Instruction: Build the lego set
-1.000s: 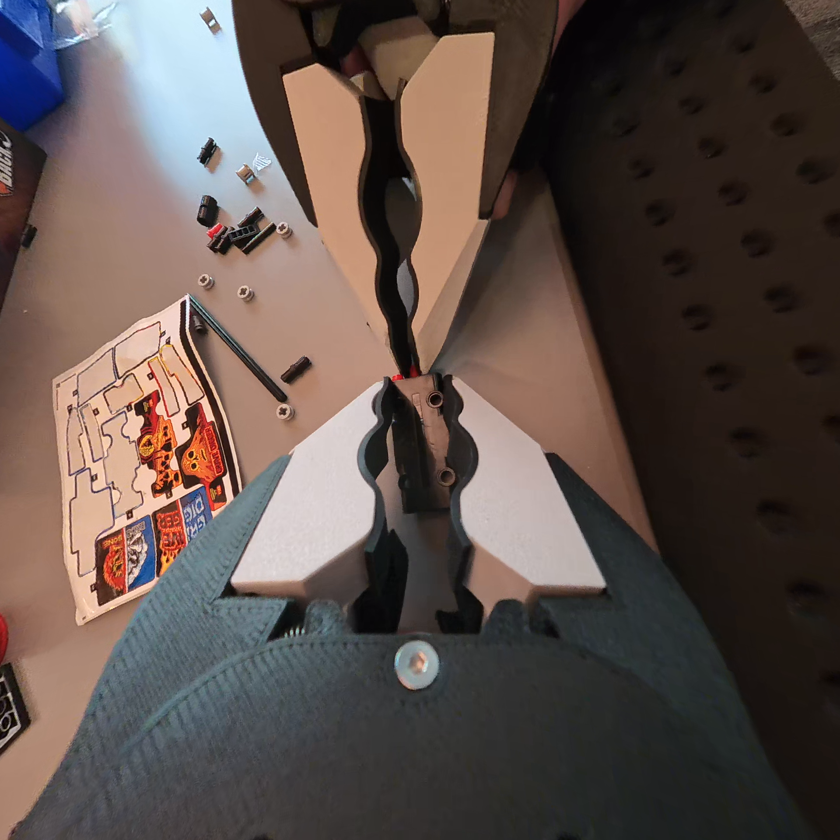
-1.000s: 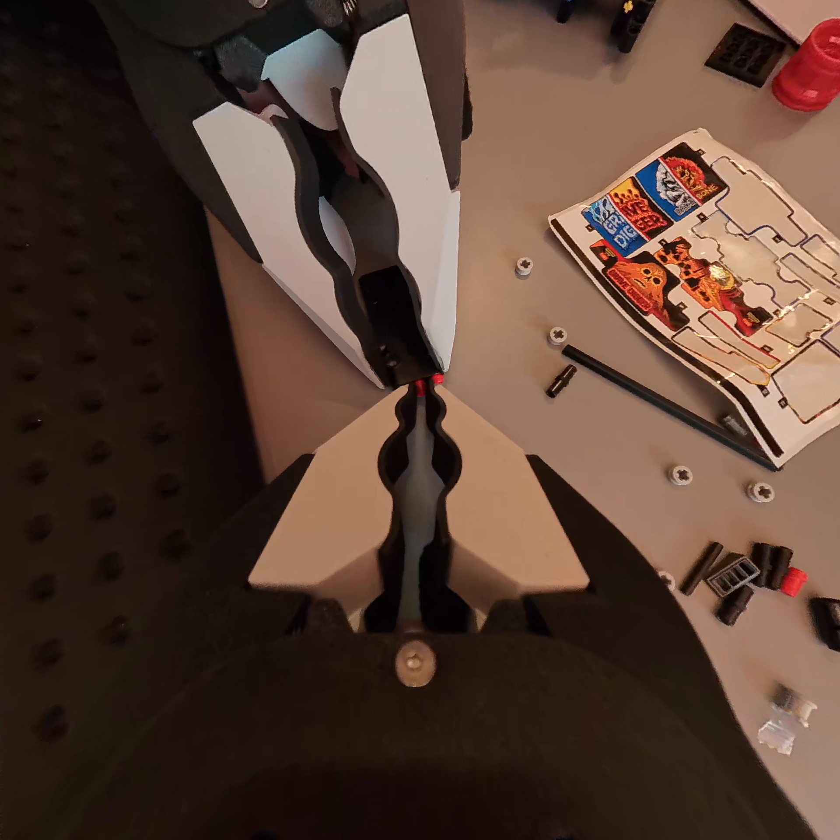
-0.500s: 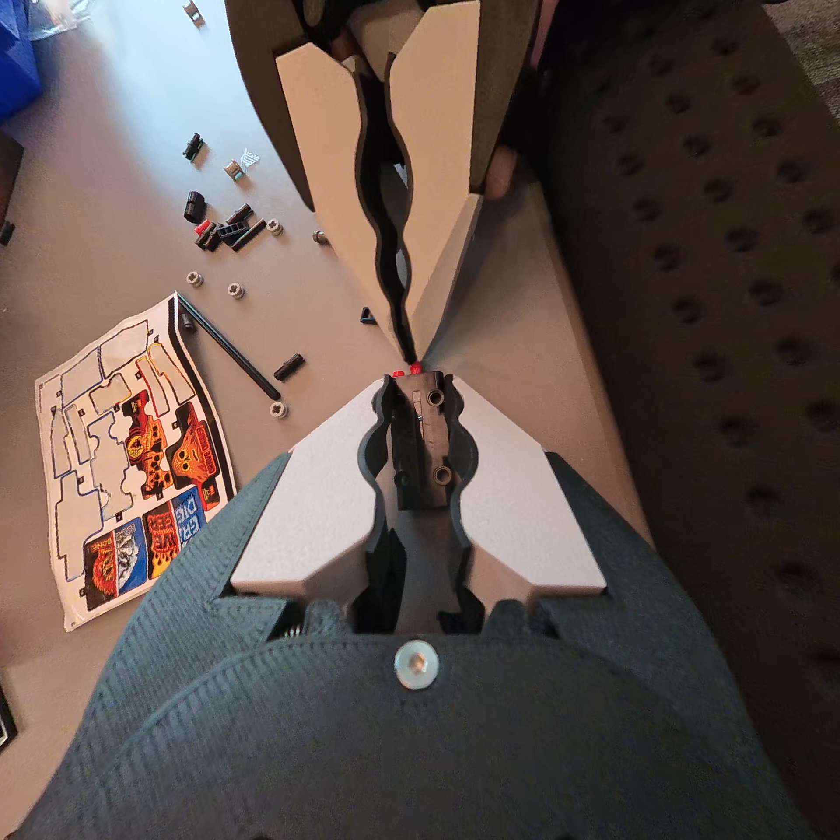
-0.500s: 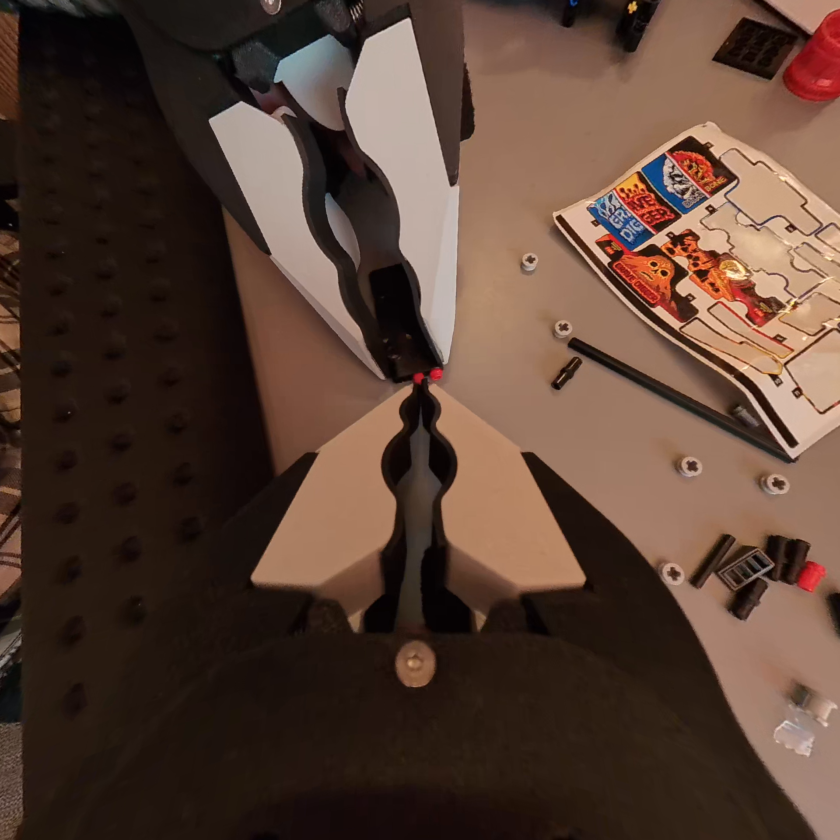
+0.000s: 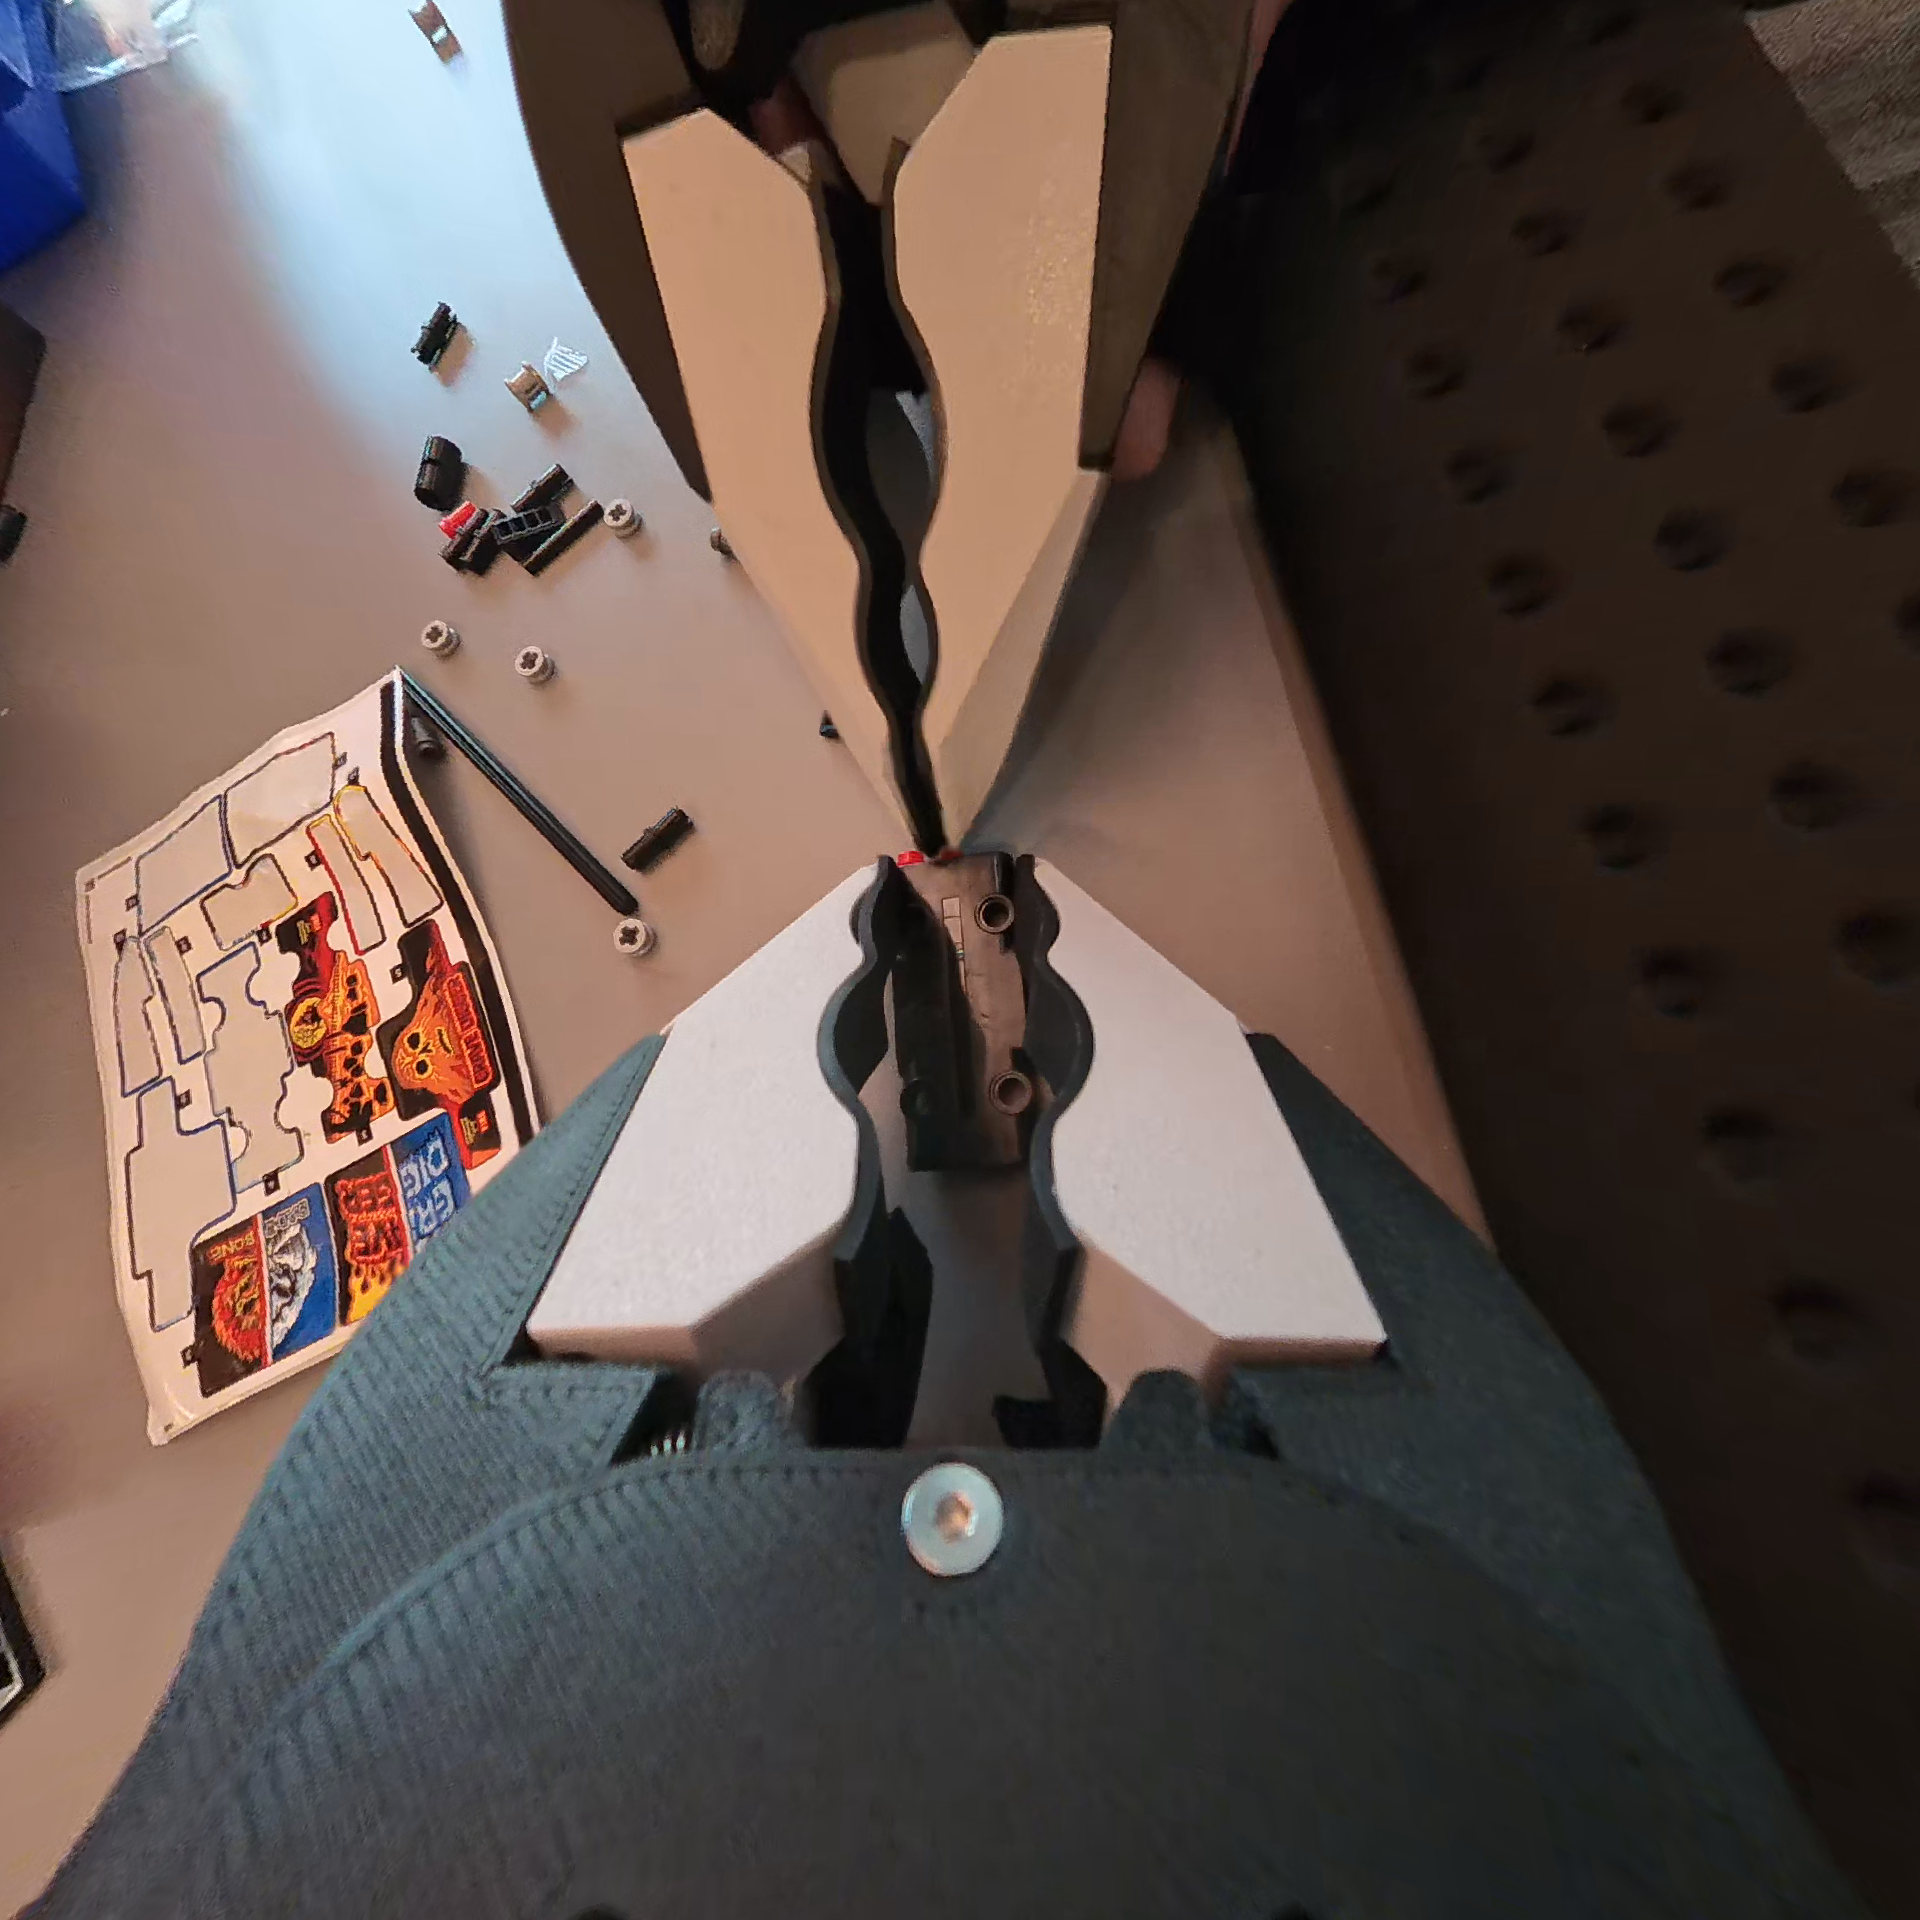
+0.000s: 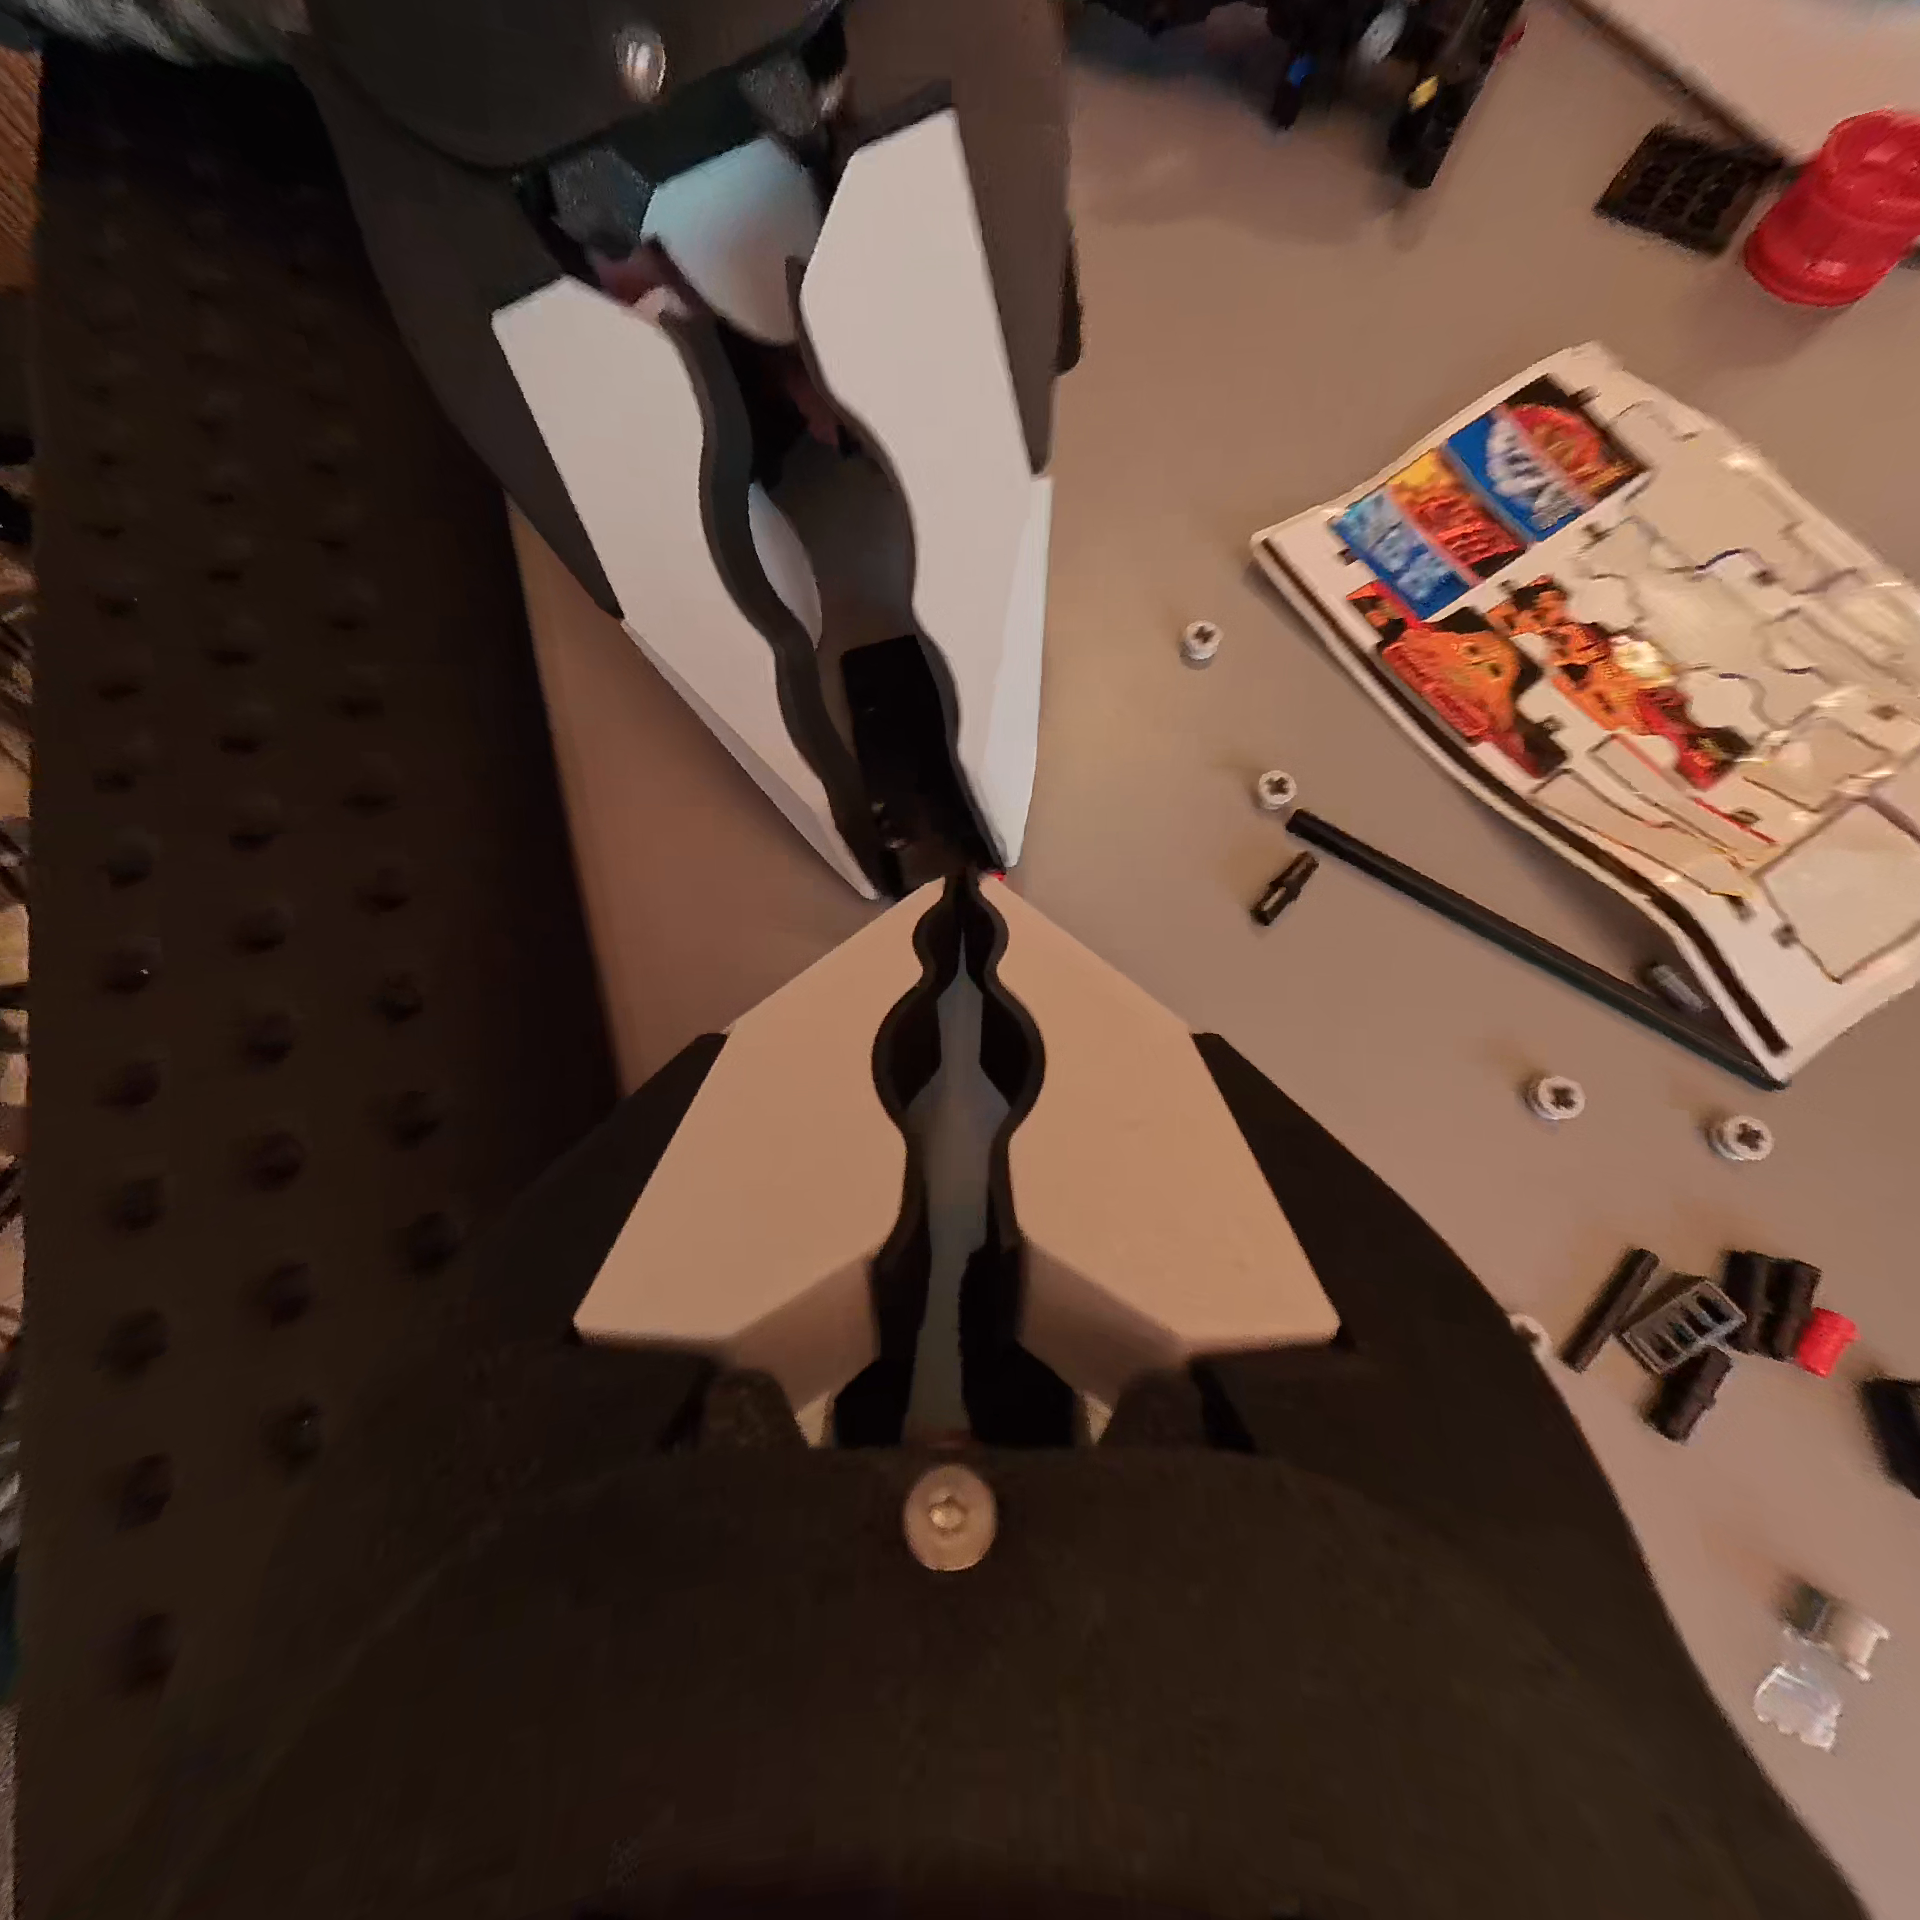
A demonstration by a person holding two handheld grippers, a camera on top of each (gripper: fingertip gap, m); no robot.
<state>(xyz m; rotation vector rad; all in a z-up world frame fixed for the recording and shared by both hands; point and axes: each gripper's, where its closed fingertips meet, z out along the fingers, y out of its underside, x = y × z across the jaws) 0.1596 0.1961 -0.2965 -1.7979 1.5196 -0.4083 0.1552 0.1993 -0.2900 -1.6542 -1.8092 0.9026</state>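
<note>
Pressing tip to tip, the right gripper (image 6: 961, 894), pinched nearly closed, has pushed the red pins (image 5: 910, 858) deeper into the black piece (image 5: 971, 1013) the left gripper (image 5: 954, 883) clamps above the table (image 5: 260, 436).

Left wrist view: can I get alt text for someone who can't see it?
The left gripper is shut on a black lego piece, tip to tip with the closed right gripper. A sticker sheet, black axle and small loose parts lie on the grey table.
</note>
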